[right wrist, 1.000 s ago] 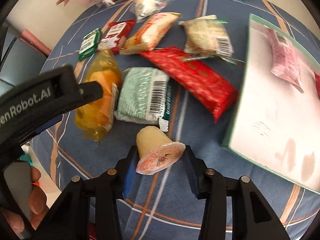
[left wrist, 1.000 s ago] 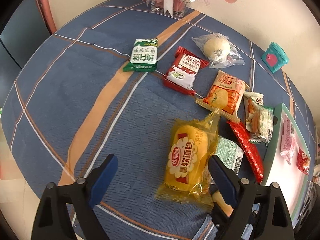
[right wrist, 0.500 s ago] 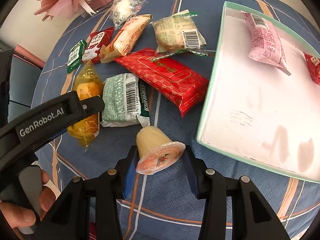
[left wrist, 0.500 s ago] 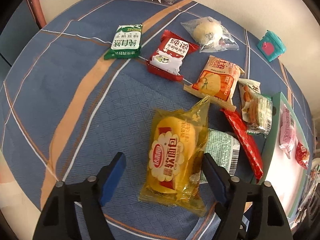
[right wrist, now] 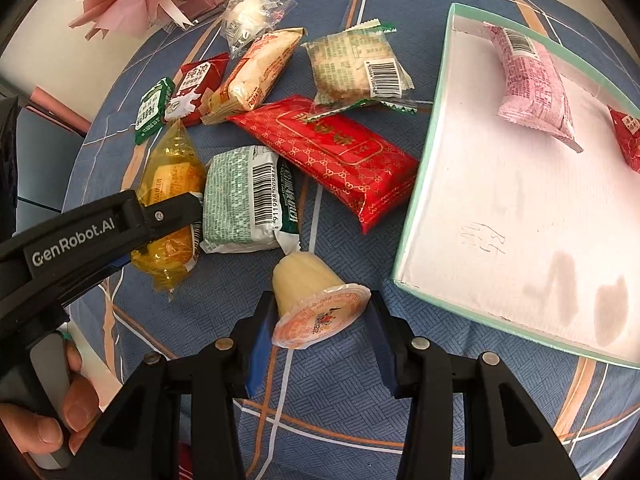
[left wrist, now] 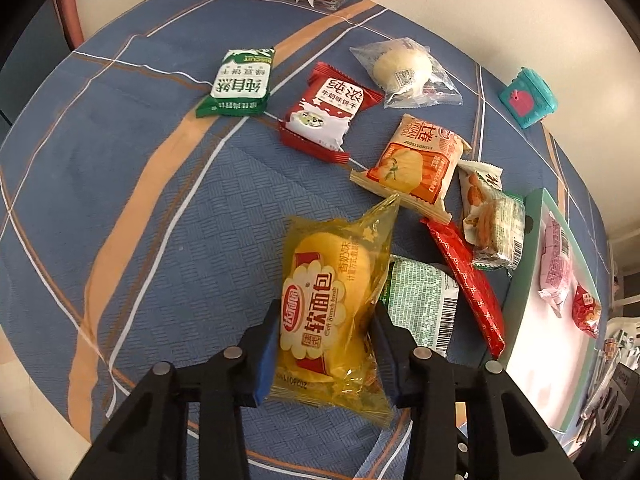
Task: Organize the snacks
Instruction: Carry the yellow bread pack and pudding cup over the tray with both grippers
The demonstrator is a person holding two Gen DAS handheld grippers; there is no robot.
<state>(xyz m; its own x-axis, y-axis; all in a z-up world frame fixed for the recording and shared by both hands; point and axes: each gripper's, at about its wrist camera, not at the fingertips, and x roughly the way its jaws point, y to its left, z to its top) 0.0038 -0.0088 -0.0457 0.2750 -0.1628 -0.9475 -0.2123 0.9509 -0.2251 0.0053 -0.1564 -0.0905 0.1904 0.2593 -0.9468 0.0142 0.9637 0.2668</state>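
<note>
My left gripper [left wrist: 324, 354] has just been closing, and its blue pads now press both long sides of a yellow soft-bread packet [left wrist: 332, 308]. The packet is a clear amber wrapper around a golden loaf, with a white scalloped label, red bands and dark lettering. Its long axis runs away from me along the fingers, the crimped far end [left wrist: 386, 208] tipping toward the upper right of the left wrist view and the near crimp lying between the finger bases. It sits on the blue plaid tablecloth [left wrist: 132, 184], its right edge overlapping a green-and-white barcoded packet [left wrist: 424, 304].

My right gripper [right wrist: 316, 330] pinches a small jelly cup [right wrist: 310, 292] by the rim of its foil lid. The cup is pale yellow and tapered, with an orange-printed lid facing me; its narrow base points away, toward the green-and-white packet, which it seems just to touch, though the right wrist view leaves that unclear.

Beside the cup on the right lies a shallow white tray with a mint rim [right wrist: 424, 168], holding a pink packet [right wrist: 532, 88] and, at the frame edge, a red one [right wrist: 626, 132]. A long red patterned packet [right wrist: 332, 152] lies against the tray's left rim.
</note>
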